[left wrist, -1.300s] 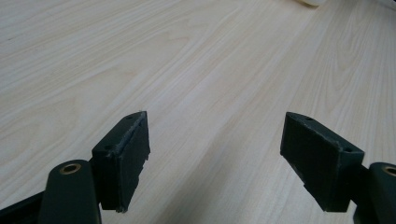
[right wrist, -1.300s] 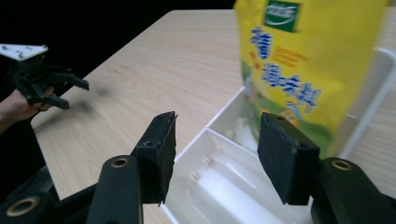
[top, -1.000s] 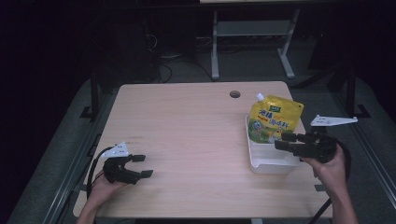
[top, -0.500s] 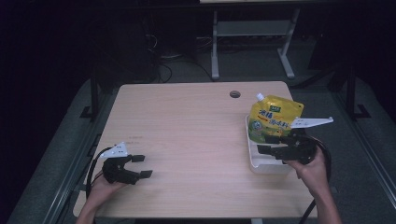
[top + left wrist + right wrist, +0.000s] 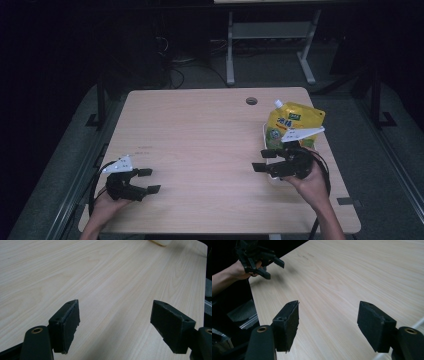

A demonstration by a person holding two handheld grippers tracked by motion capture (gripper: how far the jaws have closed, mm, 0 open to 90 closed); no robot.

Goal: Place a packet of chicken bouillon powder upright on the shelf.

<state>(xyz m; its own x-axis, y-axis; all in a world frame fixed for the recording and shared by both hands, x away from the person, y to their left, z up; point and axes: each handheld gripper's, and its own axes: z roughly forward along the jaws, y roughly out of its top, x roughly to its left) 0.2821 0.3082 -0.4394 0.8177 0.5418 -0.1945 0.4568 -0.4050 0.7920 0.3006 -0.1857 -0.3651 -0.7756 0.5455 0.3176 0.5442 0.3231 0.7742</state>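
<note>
R gripper (image 5: 263, 160) off the yellow pouch (image 5: 292, 122), jaws just opened wide, empty.
Pouch sits in white tray (image 5: 265, 135); placing looks done. L gripper (image 5: 148, 180) wide, empty, w/ no change since prior frames.

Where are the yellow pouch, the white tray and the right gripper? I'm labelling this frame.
yellow pouch (image 5: 292, 121), high view, on its printed front.
white tray (image 5: 265, 134), high view, on its left rim.
right gripper (image 5: 266, 160), high view, between its open jaws.

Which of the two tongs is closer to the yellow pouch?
The right. The right tongs hover open just in front of the yellow pouch; the left tongs sit open far across the table, near its opposite front corner.
</note>
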